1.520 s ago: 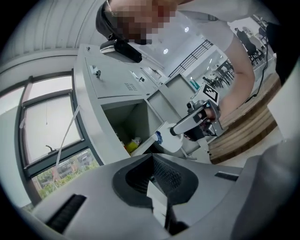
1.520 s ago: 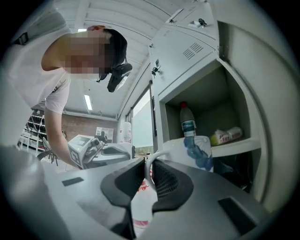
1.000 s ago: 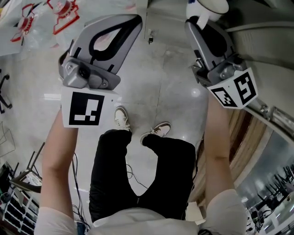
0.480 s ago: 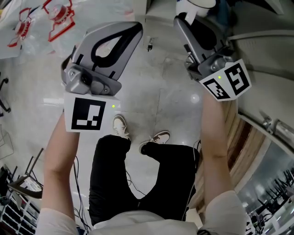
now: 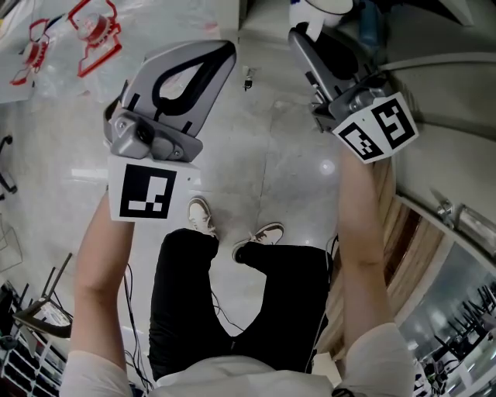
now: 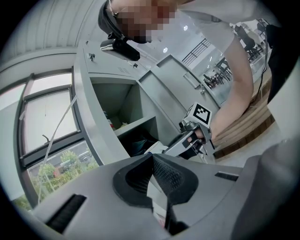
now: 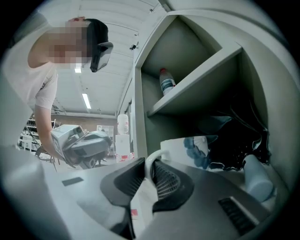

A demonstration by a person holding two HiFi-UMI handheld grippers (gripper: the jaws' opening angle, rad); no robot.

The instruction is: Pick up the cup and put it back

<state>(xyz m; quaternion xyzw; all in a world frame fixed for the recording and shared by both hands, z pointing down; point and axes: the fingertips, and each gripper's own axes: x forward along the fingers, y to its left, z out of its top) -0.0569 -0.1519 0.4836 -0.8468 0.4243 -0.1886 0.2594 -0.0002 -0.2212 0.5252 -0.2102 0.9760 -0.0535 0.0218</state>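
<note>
A white cup (image 7: 187,147) with a blue pattern hangs in front of the lower shelf opening. My right gripper (image 7: 150,164) is shut on its white handle (image 7: 151,161), which stands upright between the pads; the jaws have just been opening a little with the handle still between them. In the head view the cup (image 5: 322,8) shows at the top edge, beyond the right gripper (image 5: 298,35). My left gripper (image 5: 225,50) is held out to the left of it, shut with nothing in it. In the left gripper view its pads (image 6: 164,173) meet at the tips.
A grey shelf unit (image 7: 201,65) stands ahead, with a bottle (image 7: 166,84) on the upper shelf. Dark bags (image 7: 239,140) and a pale blue object (image 7: 258,180) fill the lower compartment. Clear plastic bags with red print (image 5: 70,46) lie on the floor at left.
In the head view the right gripper with the cup has shifted left and toward the top edge. The left gripper has hardly moved.
</note>
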